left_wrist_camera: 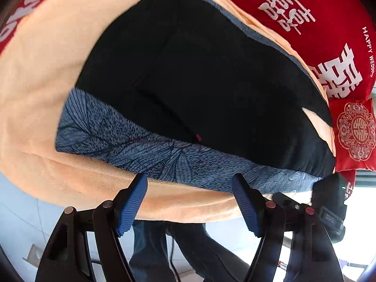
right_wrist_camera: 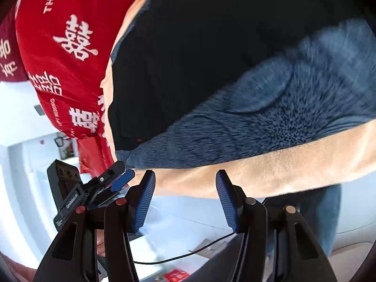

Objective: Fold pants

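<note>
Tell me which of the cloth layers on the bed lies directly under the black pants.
The blue leaf-patterned cloth. Its edge shows along the near side of the black pants. The peach blanket lies below that, and the red bedding with white characters sits beyond.

Black matt cloth pants are lying smooth and flat, reflecting almost nothing. Just beneath the pants, a blue-grey fuzzy cloth with a dark leaf print is showing a short, rough nap. Around the pants, a peach-orange soft fleece blanket is looking velvety and matt. Beyond the pants, a red velvety cloth with white printed characters is catching a faint sheen
</note>
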### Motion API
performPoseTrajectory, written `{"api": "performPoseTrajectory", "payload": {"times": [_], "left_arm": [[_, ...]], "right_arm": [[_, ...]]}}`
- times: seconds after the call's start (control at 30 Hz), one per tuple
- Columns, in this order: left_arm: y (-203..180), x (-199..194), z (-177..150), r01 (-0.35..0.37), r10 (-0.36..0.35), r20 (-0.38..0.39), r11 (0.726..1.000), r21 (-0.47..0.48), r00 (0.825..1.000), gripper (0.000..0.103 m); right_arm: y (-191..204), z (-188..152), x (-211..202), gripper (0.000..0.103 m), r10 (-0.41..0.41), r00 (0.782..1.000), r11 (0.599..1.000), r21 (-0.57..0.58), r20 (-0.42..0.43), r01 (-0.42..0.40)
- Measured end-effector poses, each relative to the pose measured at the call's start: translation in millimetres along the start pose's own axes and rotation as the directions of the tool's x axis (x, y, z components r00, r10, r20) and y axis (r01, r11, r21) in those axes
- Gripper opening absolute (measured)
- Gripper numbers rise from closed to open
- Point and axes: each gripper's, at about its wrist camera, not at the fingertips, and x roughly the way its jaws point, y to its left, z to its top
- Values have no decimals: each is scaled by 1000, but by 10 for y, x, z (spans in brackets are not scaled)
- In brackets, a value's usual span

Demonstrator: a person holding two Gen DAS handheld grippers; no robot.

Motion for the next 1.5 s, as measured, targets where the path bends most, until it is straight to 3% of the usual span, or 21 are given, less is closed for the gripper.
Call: {"api": "performPoseTrajectory", "payload": {"times": [0.17,0.33,0.57,0.73,0.87,0.93,0.97,1.0,1.03,1.07,1.17,1.3,1.5], "left_arm": [[85,129,-48,34,-34,-47,999,-4,998,75],[18,196,-59,143,-146,-88,989,-35,985,76],[-4,208,161,228,-232,-1,958,-172,973,76],[95,105,280,218,-207,75,955,-200,976,75],[106,104,325,166,-154,89,975,-146,984,55],[101,110,321,136,-125,91,983,-123,988,47],[150,82,298,120,-110,89,986,-114,990,40],[154,93,307,98,-90,80,990,-100,993,33],[163,91,329,85,-78,74,992,-91,994,30],[179,76,322,87,-81,80,993,-82,993,25],[99,-108,383,90,-84,100,994,-65,991,25],[-189,-532,598,105,-104,174,994,3,979,25],[-671,-786,1429,55,-80,313,995,87,946,25]], "right_arm": [[-129,54,138,59,152,988,987,38,36,-154],[267,125,-53,59,248,966,969,-30,78,-246],[485,201,-204,59,297,953,954,-62,60,-294],[360,196,-161,59,300,952,954,-39,61,-299],[34,138,-191,59,241,966,969,32,96,-245],[-160,115,-230,59,243,961,961,103,134,-258],[-282,106,-257,54,259,952,945,159,162,-285],[-359,100,-274,32,284,941,927,199,186,-319],[-404,97,-294,18,297,933,910,235,204,-341],[-382,94,-340,11,297,930,905,248,215,-346],[31,139,-544,11,259,946,949,131,195,-287],[630,420,-871,11,250,952,968,-18,179,-250],[1328,1411,-889,14,163,982,971,-193,93,-143]]}}
